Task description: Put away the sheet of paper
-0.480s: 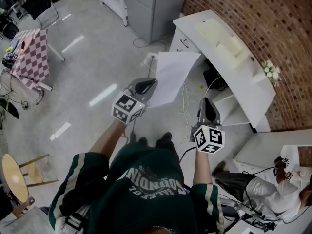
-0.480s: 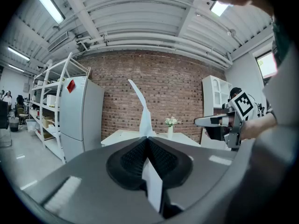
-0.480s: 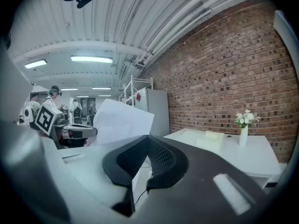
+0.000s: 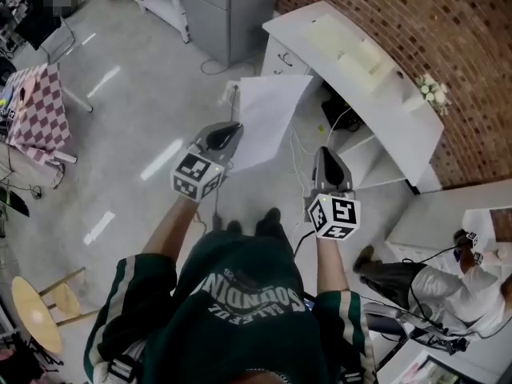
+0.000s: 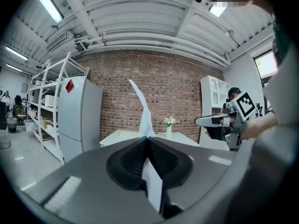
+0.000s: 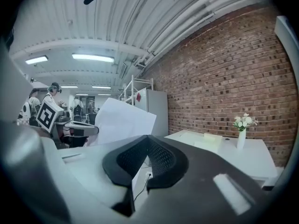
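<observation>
A white sheet of paper [image 4: 268,118] hangs in the air above the floor, and my left gripper [image 4: 234,126] is shut on its near edge. In the left gripper view the sheet [image 5: 142,111] shows edge-on, rising from between the closed pads of that gripper [image 5: 148,138]. My right gripper [image 4: 322,152] is held to the right of the sheet and does not touch it. Its jaws [image 6: 148,136] meet at the tips with nothing between them. From the right gripper view the paper [image 6: 121,120] and the left gripper [image 6: 70,123] are off to the left.
A white curved desk [image 4: 360,70] stands ahead against the brick wall [image 4: 432,22], with a flower vase [image 4: 432,94] on it and cables [image 4: 308,158] on the floor below. A grey cabinet [image 4: 228,6] is at the back. A seated person [image 4: 448,290] is at lower right, a checkered table [image 4: 36,106] at left.
Both grippers and the paper sit a little further left and higher in the head view, and the desk has shifted with them. The left grip on the sheet is unchanged.
</observation>
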